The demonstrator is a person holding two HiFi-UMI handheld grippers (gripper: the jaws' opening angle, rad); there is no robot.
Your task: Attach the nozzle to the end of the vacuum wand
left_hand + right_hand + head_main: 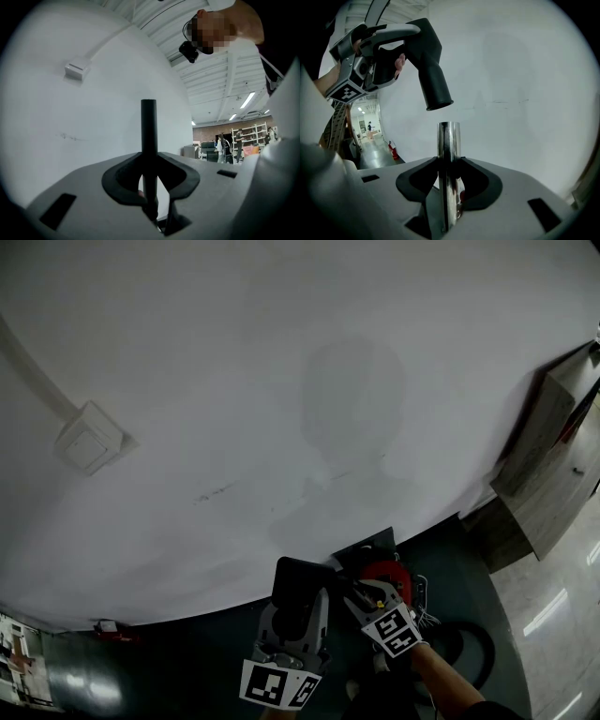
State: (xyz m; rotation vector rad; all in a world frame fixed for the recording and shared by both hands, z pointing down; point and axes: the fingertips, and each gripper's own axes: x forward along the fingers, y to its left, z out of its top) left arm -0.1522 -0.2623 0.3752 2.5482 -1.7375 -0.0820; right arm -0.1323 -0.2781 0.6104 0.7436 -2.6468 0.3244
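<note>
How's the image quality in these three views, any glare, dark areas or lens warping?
Head view: fisheye bows the white wall into a dome; the floor below is dim. Left gripper view: the nozzle is a black silhouette against the bright wall; corners vignette. Right gripper view: the chrome wand carries streaky reflections, sharp and unblurred.

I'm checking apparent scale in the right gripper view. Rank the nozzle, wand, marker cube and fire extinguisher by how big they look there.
1. nozzle
2. wand, though it is nearest the camera, which enlarges it
3. marker cube
4. fire extinguisher, tiny because it is far off
</note>
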